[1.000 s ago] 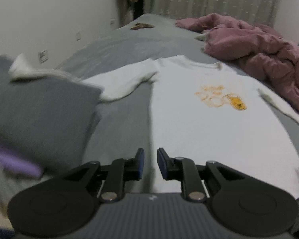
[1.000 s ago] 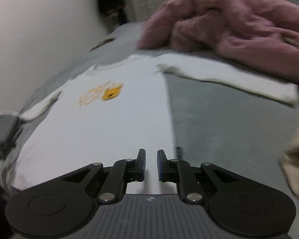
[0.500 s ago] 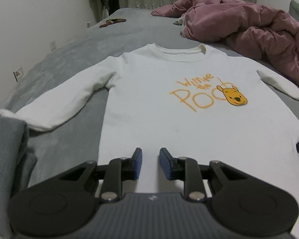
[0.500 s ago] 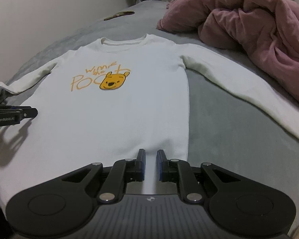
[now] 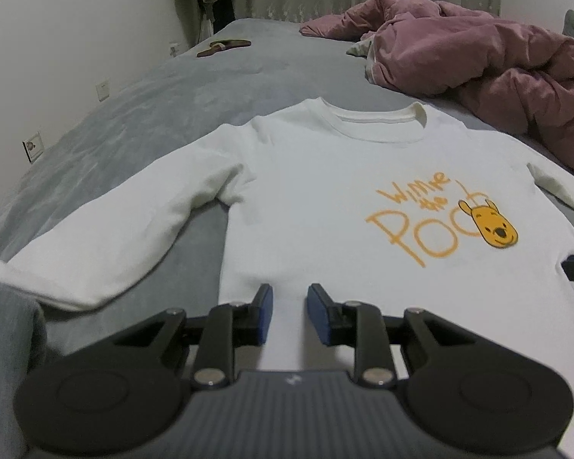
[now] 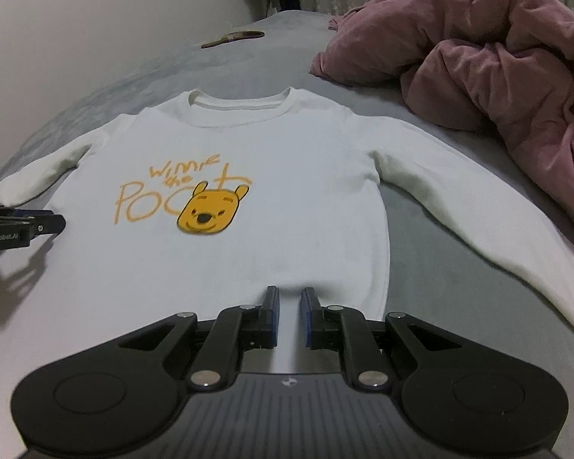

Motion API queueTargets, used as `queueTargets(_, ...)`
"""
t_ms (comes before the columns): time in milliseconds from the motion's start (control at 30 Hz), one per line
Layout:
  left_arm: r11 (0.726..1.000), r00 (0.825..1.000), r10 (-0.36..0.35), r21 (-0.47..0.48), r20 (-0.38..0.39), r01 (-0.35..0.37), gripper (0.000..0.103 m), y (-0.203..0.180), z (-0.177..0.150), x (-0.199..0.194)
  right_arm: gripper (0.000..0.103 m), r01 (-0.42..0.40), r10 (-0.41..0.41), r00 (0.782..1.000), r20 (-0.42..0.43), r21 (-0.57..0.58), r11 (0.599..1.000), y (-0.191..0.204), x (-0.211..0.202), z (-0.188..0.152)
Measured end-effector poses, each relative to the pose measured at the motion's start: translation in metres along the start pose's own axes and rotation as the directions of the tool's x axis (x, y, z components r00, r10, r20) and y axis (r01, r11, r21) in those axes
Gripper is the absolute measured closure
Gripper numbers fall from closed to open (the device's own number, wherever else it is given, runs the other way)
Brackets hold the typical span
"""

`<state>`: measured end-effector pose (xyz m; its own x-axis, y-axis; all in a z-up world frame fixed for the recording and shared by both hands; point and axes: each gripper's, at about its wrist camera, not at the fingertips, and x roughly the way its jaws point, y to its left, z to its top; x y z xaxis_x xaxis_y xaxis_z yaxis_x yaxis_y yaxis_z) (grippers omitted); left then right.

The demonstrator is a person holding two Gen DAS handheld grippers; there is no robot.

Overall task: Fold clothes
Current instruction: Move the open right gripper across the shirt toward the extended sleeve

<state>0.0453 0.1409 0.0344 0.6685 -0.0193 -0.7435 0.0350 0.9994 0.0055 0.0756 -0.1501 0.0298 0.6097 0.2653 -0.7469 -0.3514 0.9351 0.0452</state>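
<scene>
Sweatshirt (image 5: 325, 206), white, flat, sleeves outspread

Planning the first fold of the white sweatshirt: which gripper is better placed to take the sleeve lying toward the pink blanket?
Probably right. The right gripper hovers by the hem corner beside that sleeve of the sweatshirt; the left gripper sits at the opposite edge.

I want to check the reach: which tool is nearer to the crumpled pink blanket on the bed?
Right. The right tool is at the shirt's blanket-side bottom edge; the left tool is at the opposite side from the crumpled pink blanket.
</scene>
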Motion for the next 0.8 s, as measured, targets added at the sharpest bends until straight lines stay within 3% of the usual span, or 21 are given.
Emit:
queueTargets(267, 1.0, 1.0, -0.02, -0.017, -0.004, 0.02, 0.079, 0.006, 0.004, 0.006, 0.09, -0.058, 0.058, 0.998, -0.02, 0.016, 0.998, -0.023, 0.011, 0.02)
queueTargets(567, 1.0, 1.0, 0.01, 0.008, -0.009, -0.01, 0.075, -0.003, 0.009, 0.01, 0.09, -0.085, 0.085, 0.996, 0.0, 0.082, 0.993, -0.058, 0.017, 0.031)
queueTargets(800, 1.0, 1.0, -0.006, -0.012, -0.01, 0.006, 0.073, -0.011, 0.021, 0.016, 0.088, 0.027, -0.051, 0.993, 0.109, 0.211, 0.977, -0.099, 0.017, 0.043)
